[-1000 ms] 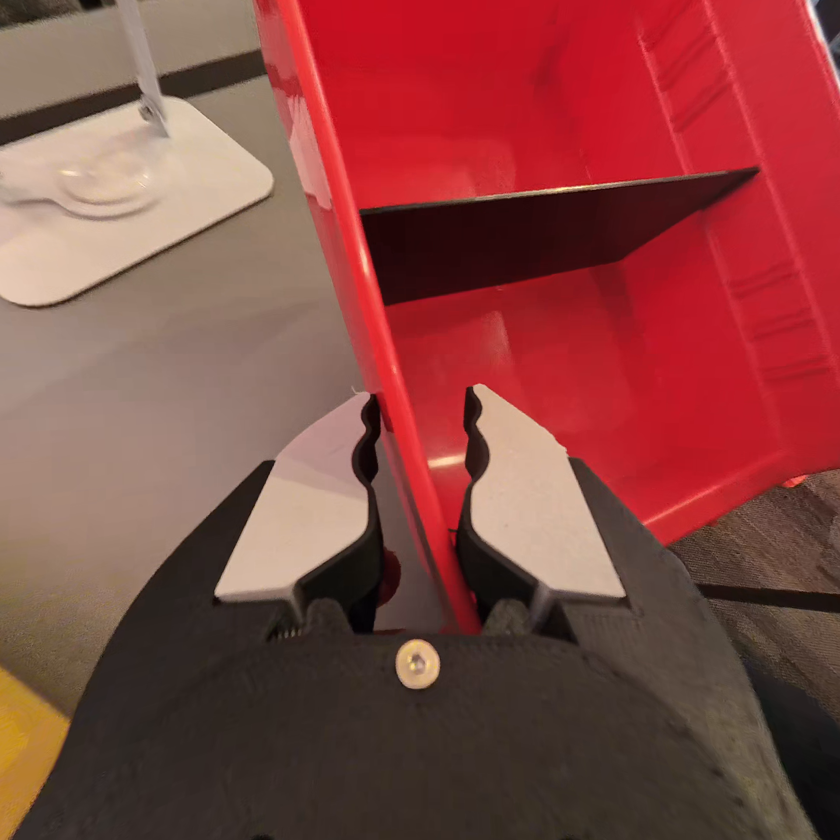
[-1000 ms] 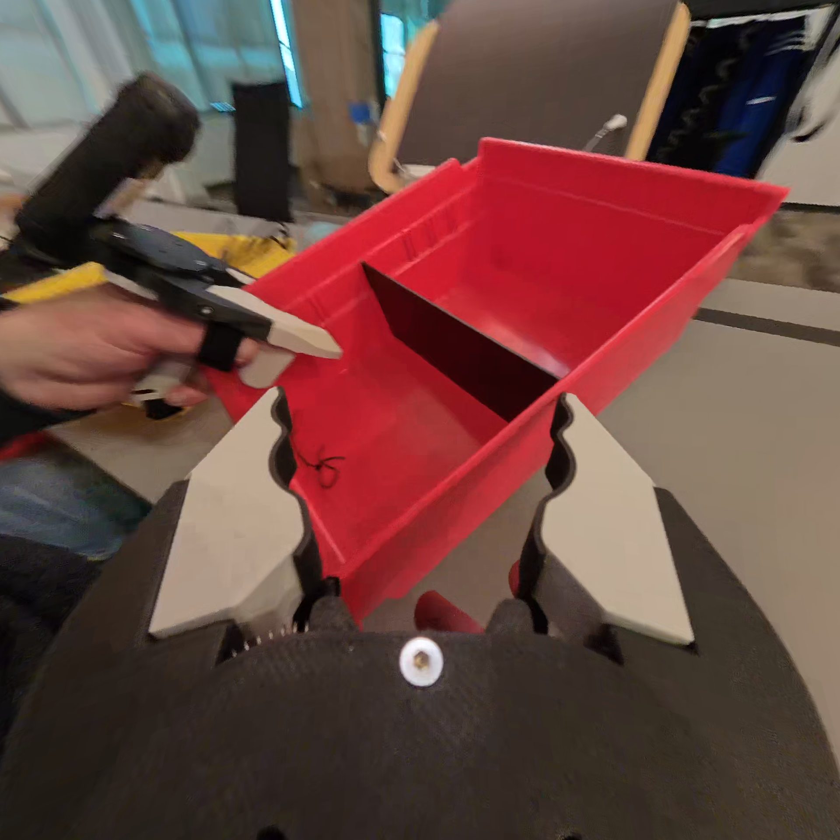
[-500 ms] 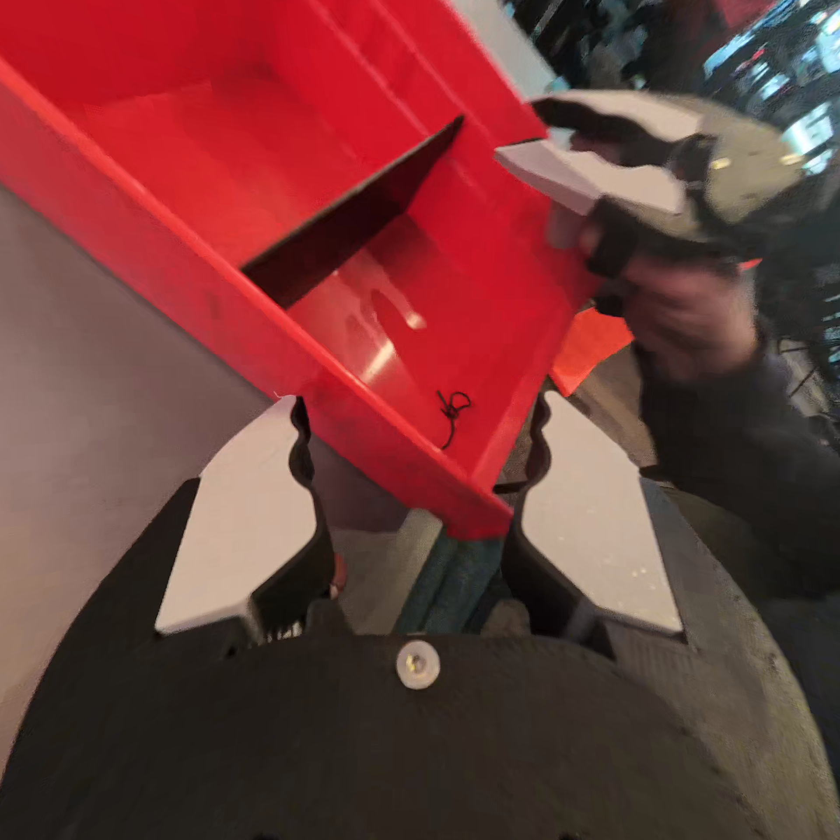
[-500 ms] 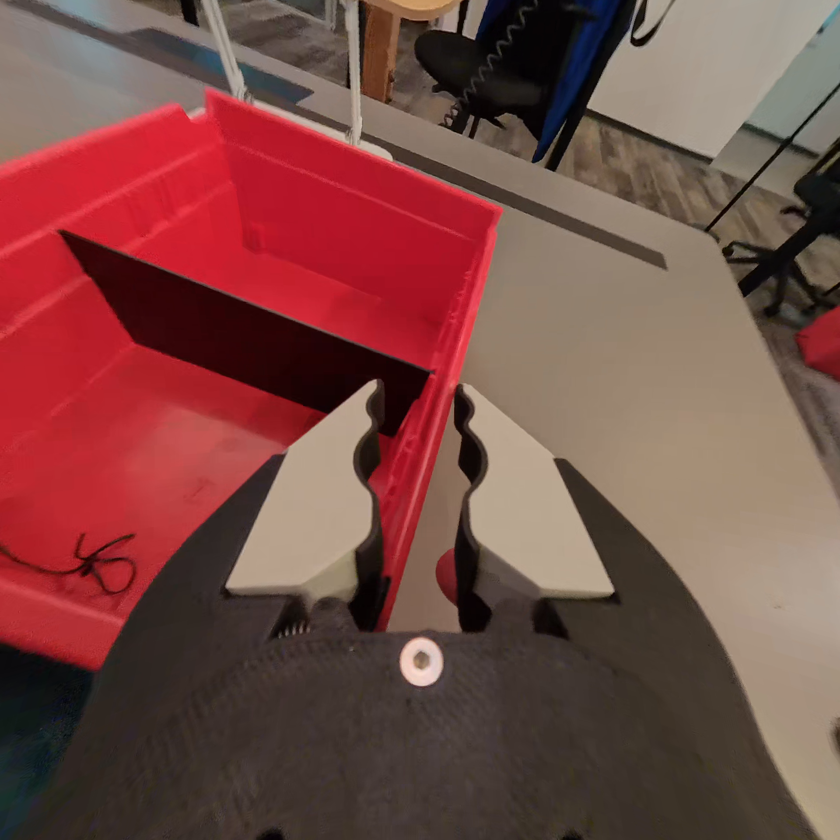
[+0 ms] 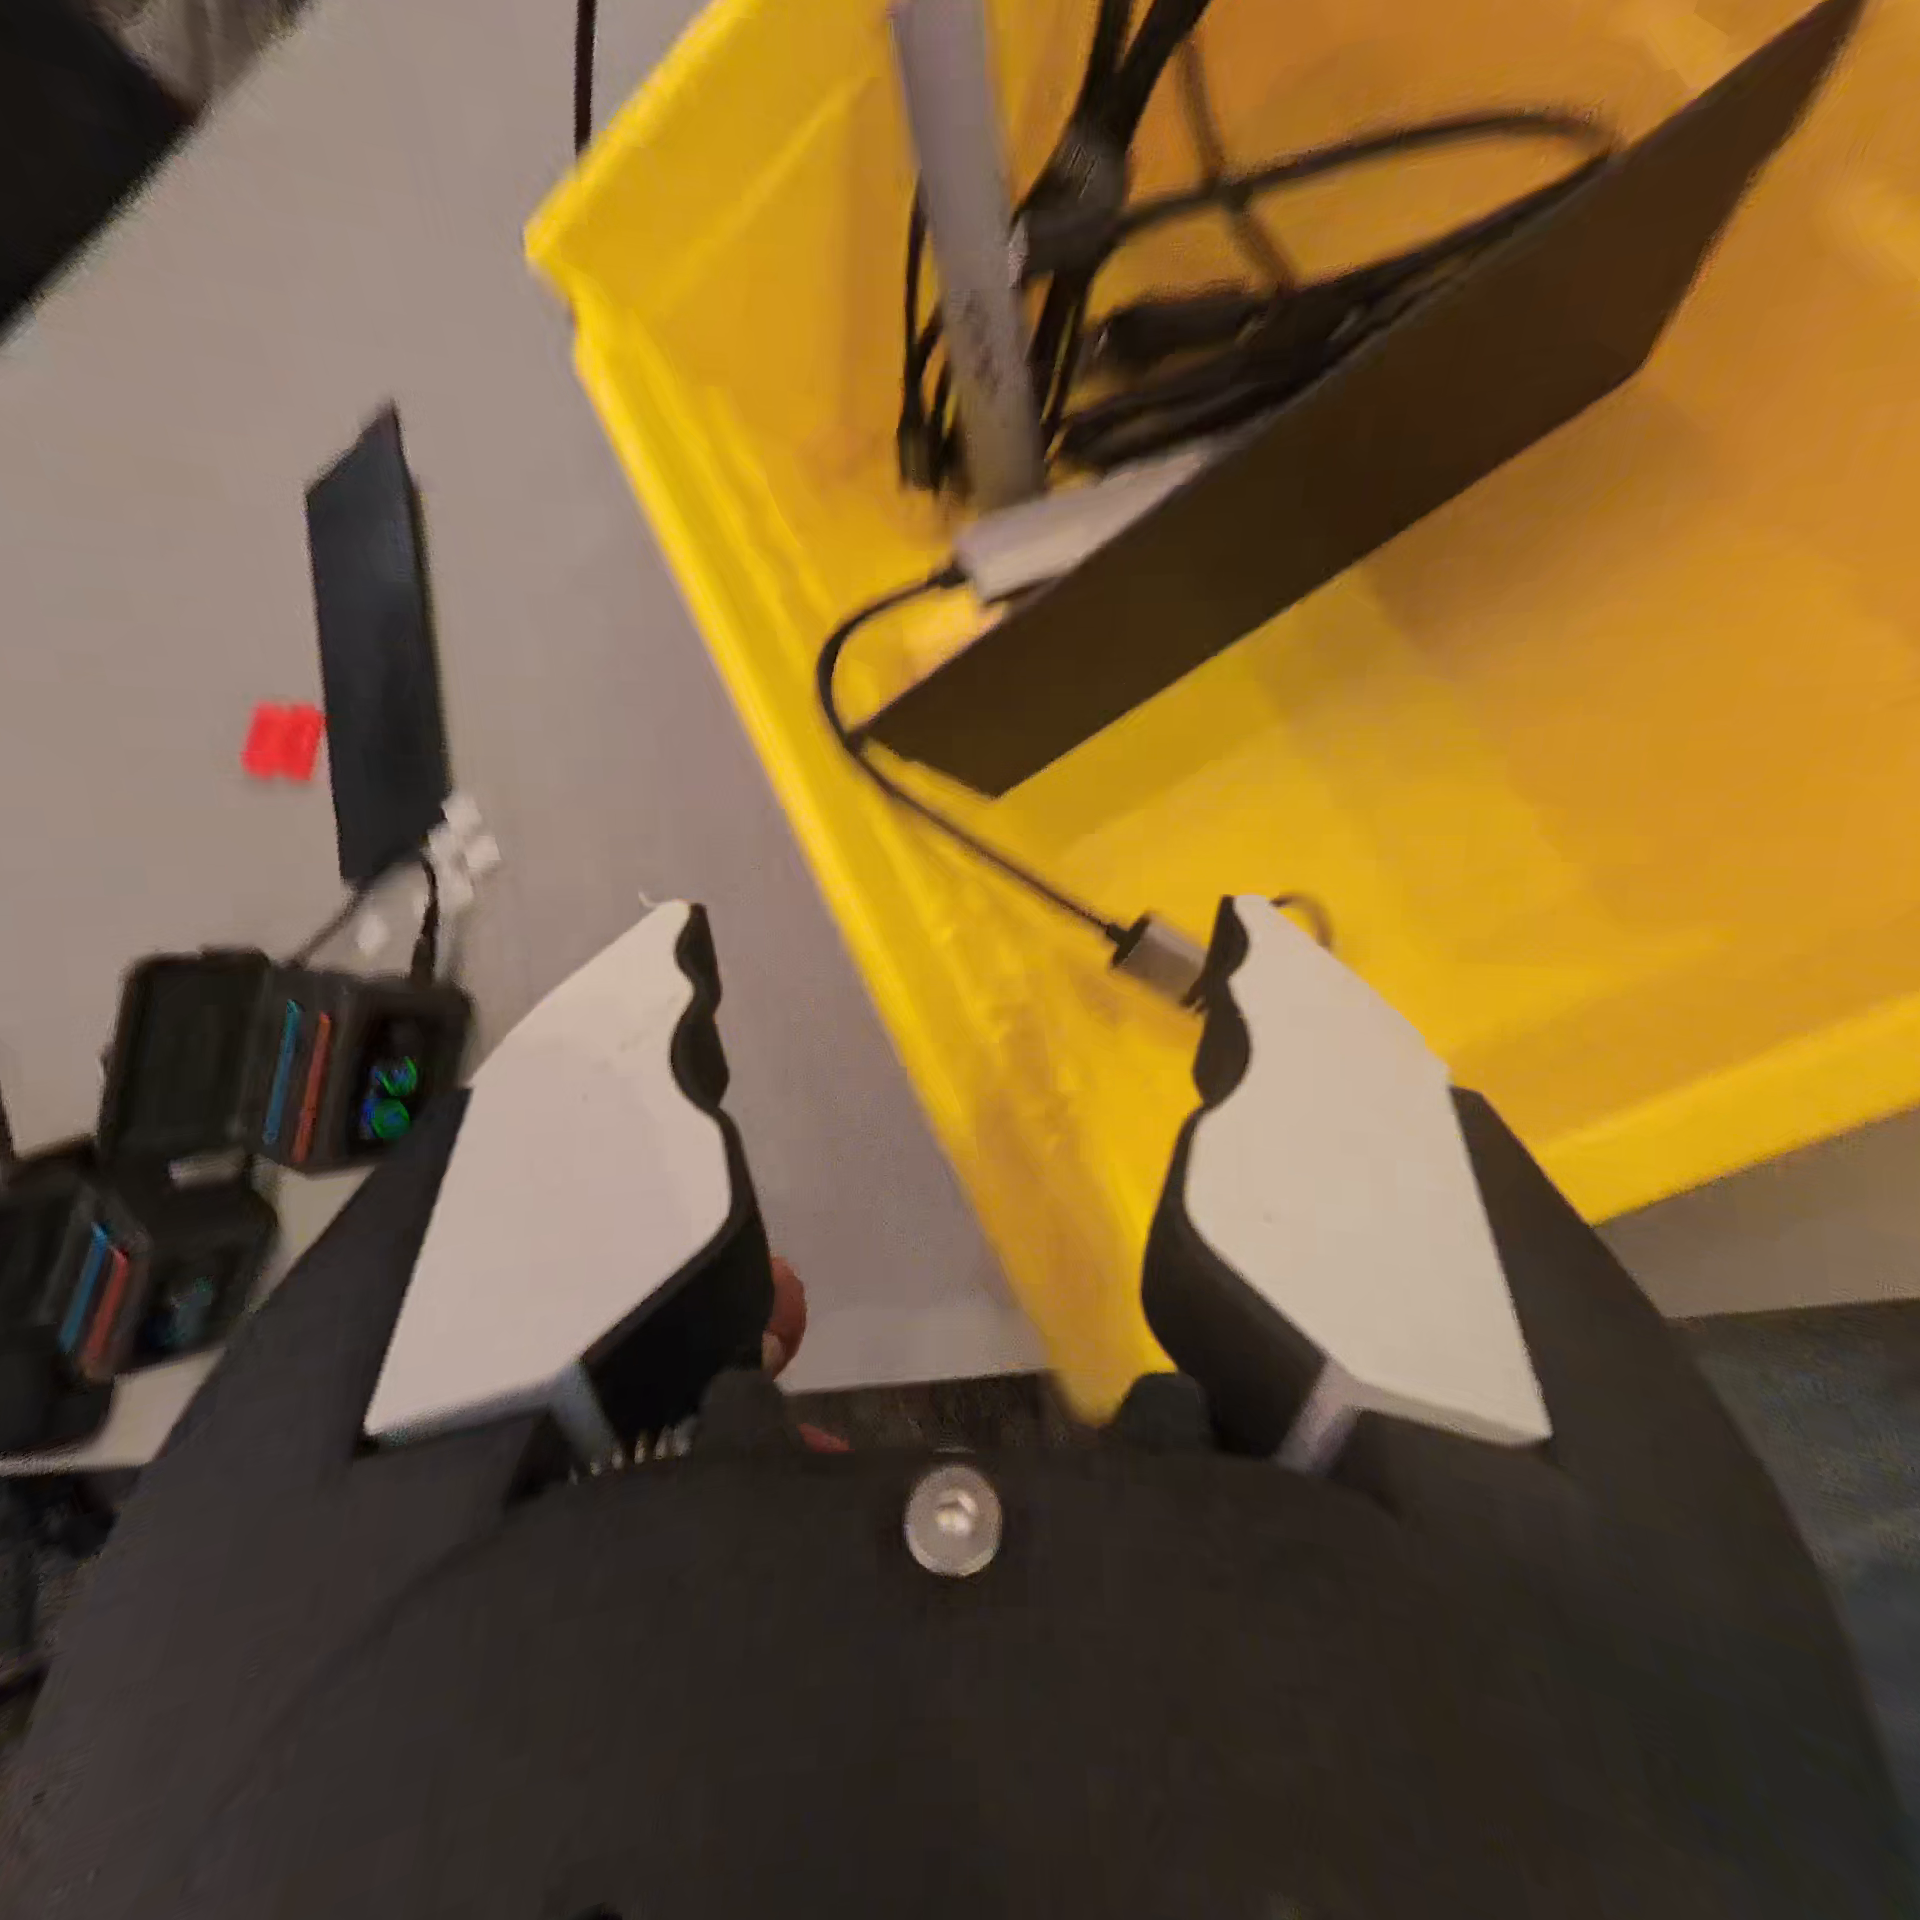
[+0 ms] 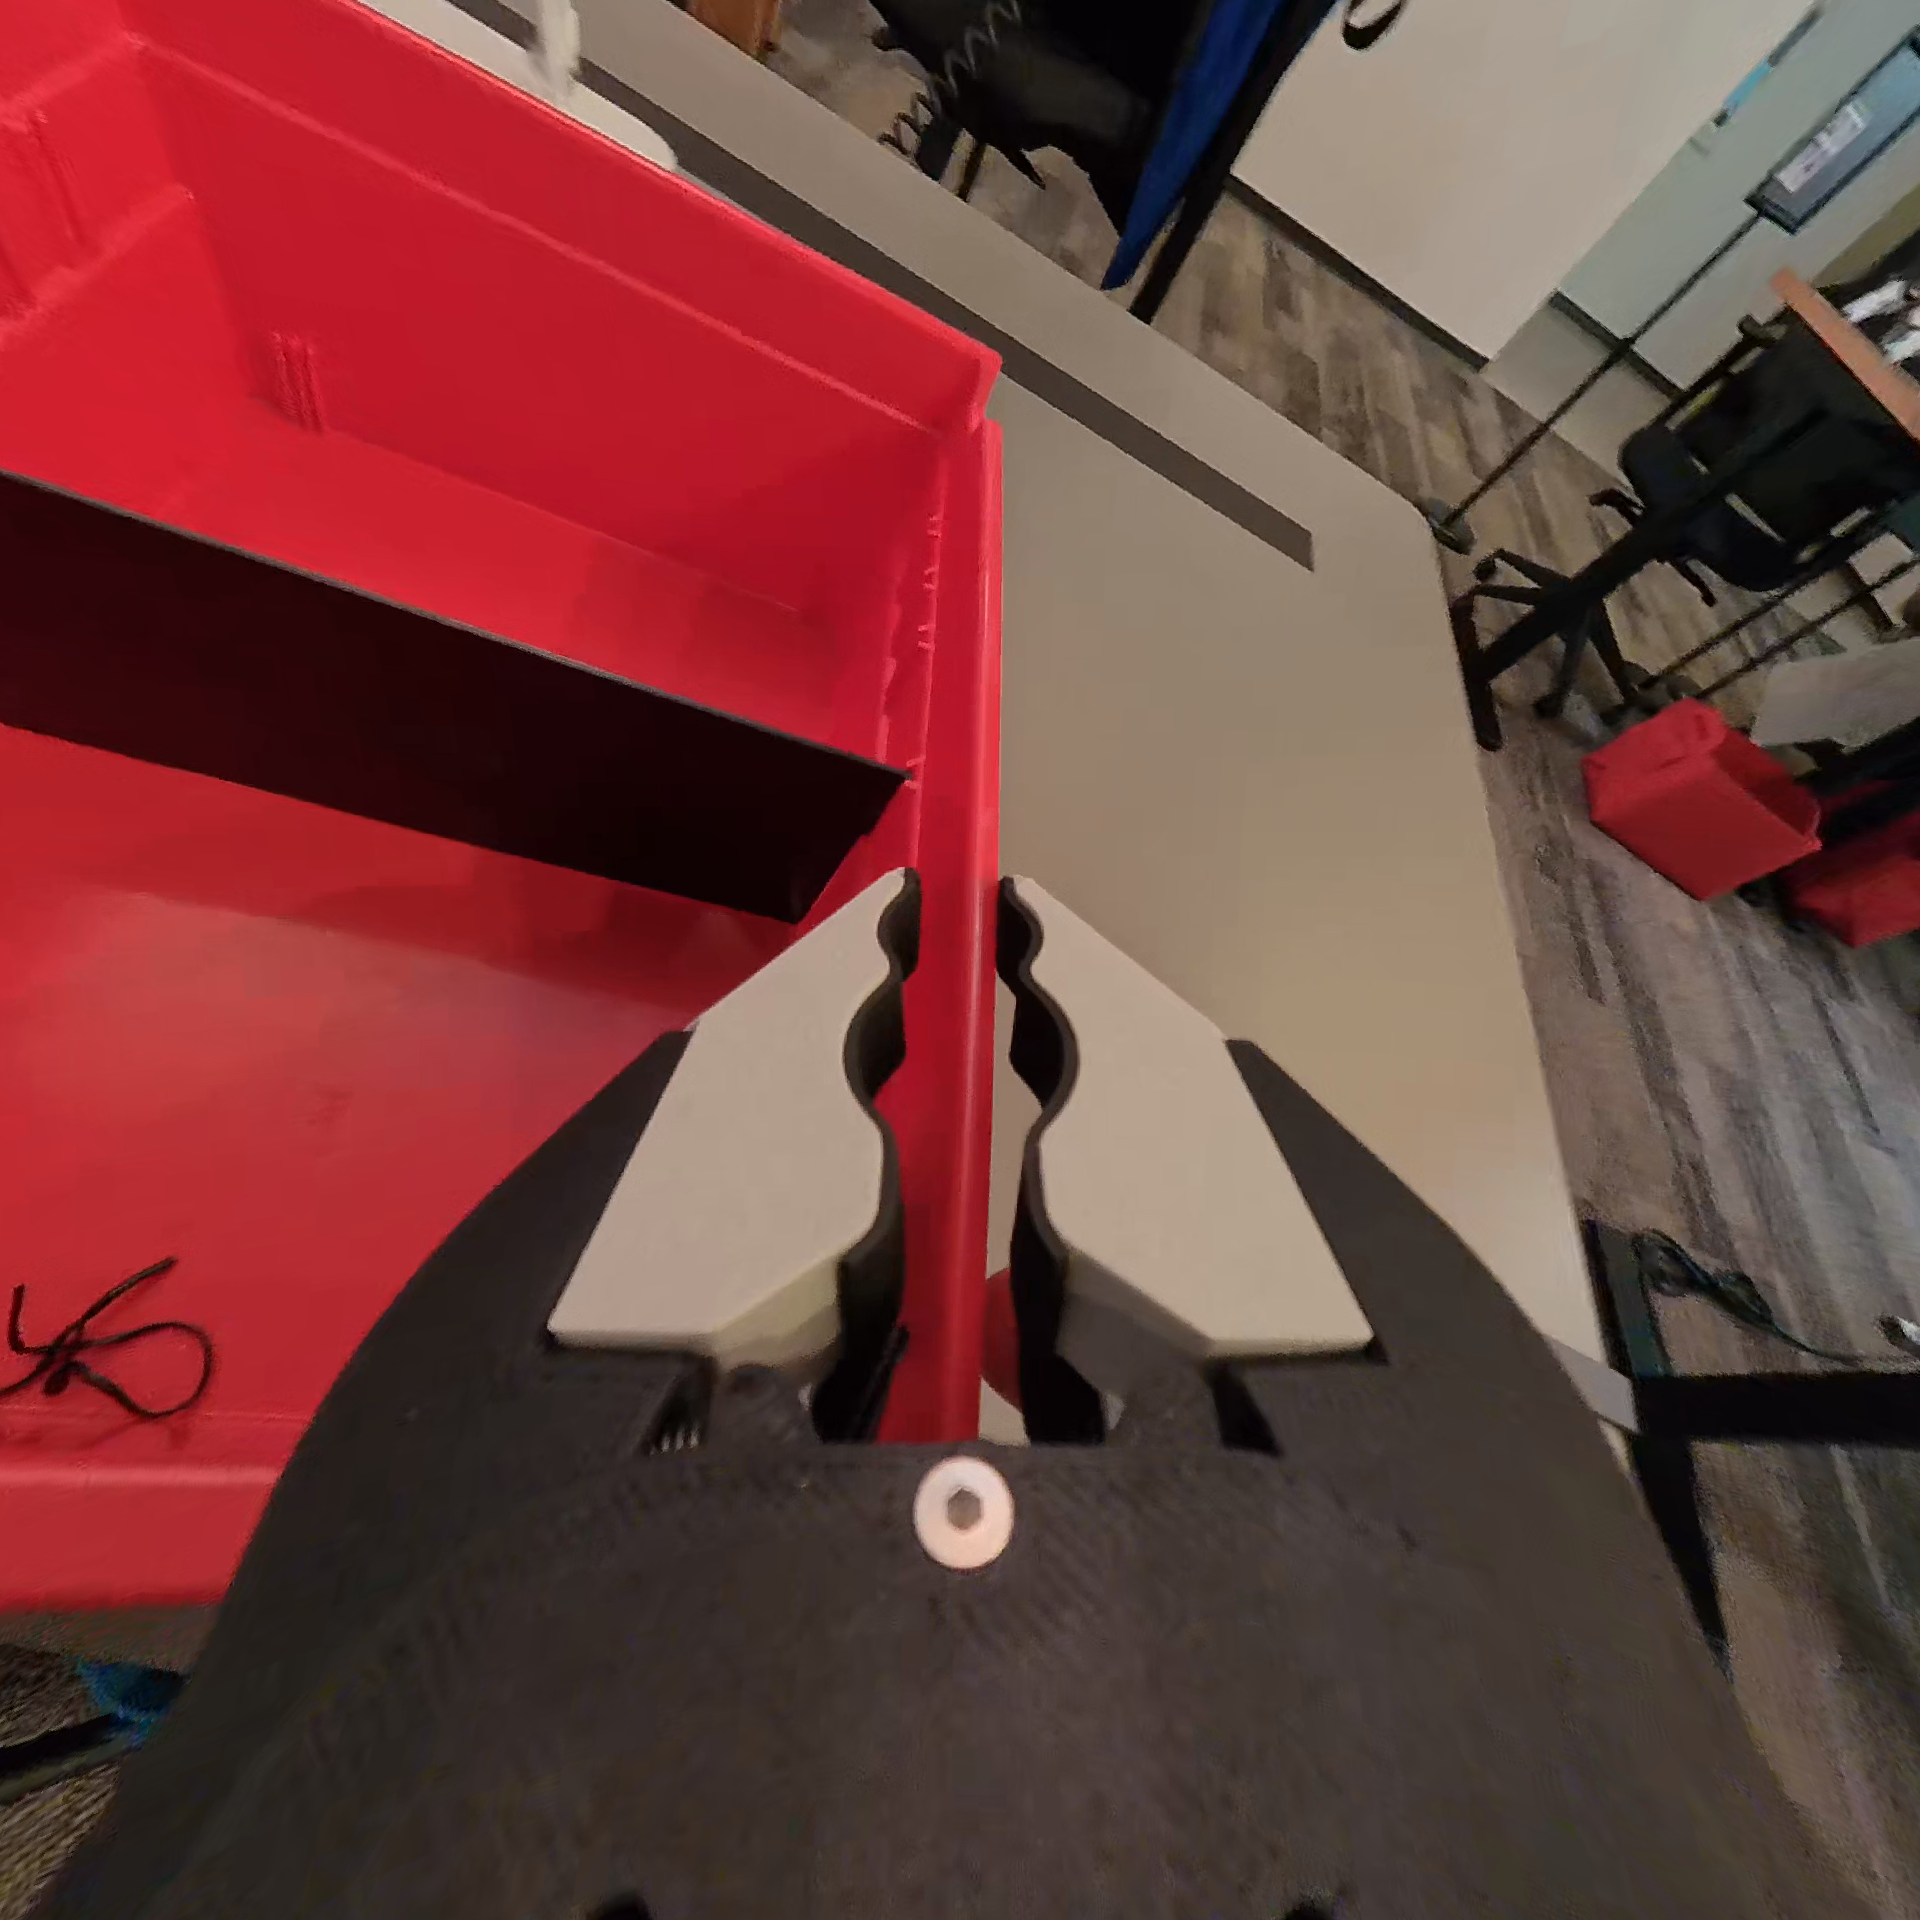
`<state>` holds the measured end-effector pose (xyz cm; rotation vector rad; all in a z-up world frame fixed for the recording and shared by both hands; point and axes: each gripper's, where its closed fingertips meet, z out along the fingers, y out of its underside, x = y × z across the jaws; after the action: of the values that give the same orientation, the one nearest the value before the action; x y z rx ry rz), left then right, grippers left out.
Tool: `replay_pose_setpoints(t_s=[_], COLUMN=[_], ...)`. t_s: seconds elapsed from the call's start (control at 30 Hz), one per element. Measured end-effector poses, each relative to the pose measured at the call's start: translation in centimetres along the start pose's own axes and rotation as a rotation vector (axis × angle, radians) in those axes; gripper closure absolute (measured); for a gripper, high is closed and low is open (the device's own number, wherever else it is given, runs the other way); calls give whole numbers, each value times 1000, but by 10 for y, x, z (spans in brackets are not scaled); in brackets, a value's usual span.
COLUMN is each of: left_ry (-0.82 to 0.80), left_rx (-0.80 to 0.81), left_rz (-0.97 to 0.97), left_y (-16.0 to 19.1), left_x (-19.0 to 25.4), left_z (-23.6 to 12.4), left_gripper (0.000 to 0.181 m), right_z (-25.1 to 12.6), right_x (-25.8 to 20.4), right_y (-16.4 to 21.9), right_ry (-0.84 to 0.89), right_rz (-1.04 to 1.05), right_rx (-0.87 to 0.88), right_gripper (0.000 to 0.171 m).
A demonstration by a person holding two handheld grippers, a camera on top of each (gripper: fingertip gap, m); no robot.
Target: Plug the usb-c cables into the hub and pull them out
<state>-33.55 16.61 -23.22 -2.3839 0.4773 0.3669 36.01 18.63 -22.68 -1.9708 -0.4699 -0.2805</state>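
In the left wrist view a yellow bin [image 5: 935, 987] holds a tangle of black cables [image 5: 1195, 260], a blurred upright grey bar [image 5: 966, 260] and a small grey hub body [image 5: 1039, 540] behind a black divider [image 5: 1351, 488]. A black cable ends in a grey plug [image 5: 1153, 951] on the bin floor by my right fingertip. My left gripper [image 5: 956, 925] is open and empty, straddling the bin's left wall. My right gripper [image 6: 956, 894] is shut on the right wall of a red bin [image 6: 520, 343] that has a black divider [image 6: 416, 717].
On the grey table left of the yellow bin lie a black flat device [image 5: 374, 644], a red sticker [image 5: 281, 738] and open black cases [image 5: 281, 1060]. A black thread [image 6: 104, 1340] lies in the red bin. The table edge [image 6: 1507, 935] drops to floor with chairs and red boxes [image 6: 1704, 810]. Across from one pair of fingers to the other is roughly 70 cm.
My left gripper let go of the red bin's wall, opened, and swung over to the yellow bin. My right gripper closed on the red bin's right wall and still holds it.
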Motion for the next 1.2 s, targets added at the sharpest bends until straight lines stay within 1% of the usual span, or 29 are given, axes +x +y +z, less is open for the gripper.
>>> replay_pose_setpoints(t_s=[0.03,0.07,0.1,0.13,0.17,0.23,0.27,0.33,0.43,0.63,0.7,0.77,0.8,0.87,0.9,0.97,1.03,1.1,1.2], left_ry=[23,84,143,168,187,213,206,211,246,240,230,233,237,191,166,91,5,15,38], left_rx=[-45,-72,-81,-95,-97,-76,-72,-59,-62,-51,-38,-35,-28,-16,2,119,234,274,202], left_rz=[-23,-57,-112,-126,-120,-205,-237,-209,-236,-284,-274,-292,-290,-292,-306,-299,-221,-106,72], left_y=[17,30,37,44,47,45,47,51,61,82,87,90,90,91,88,66,36,5,-29], left_x=[-4,-1,4,6,6,-1,-8,-16,-27,-58,-69,-76,-79,-92,-100,-118,-129,-116,-88], left_z=[7,14,19,26,29,31,32,33,31,32,34,36,36,33,28,9,-14,-25,-7], left_gripper=[95,97,115,130,151,169,175,175,176,176,176,176,172,127,112,101,102,109,113], right_z=[0,0,-1,-1,-2,-3,-4,-6,-9,-10,-9,-8,-8,-12,-17,-30,-47,-61,-75], right_x=[8,16,23,29,35,45,50,61,75,102,106,104,103,107,110,117,119,111,83], right_y=[4,8,12,15,19,24,27,33,42,56,58,59,59,56,52,38,11,-23,-75], right_ry=[25,53,76,93,105,125,136,177,222,269,262,237,238,268,291,348,392,398,366], right_rz=[-4,-12,-17,-16,-8,10,16,0,-18,-20,-15,-23,-38,-83,-99,-107,-121,-145,-192], right_rx=[-12,-26,-38,-47,-53,-63,-68,-91,-118,-134,-133,-136,-135,-124,-115,-67,19,113,239], right_gripper=[160,159,159,158,158,158,158,158,157,157,155,150,146,133,128,130,131,134,136])
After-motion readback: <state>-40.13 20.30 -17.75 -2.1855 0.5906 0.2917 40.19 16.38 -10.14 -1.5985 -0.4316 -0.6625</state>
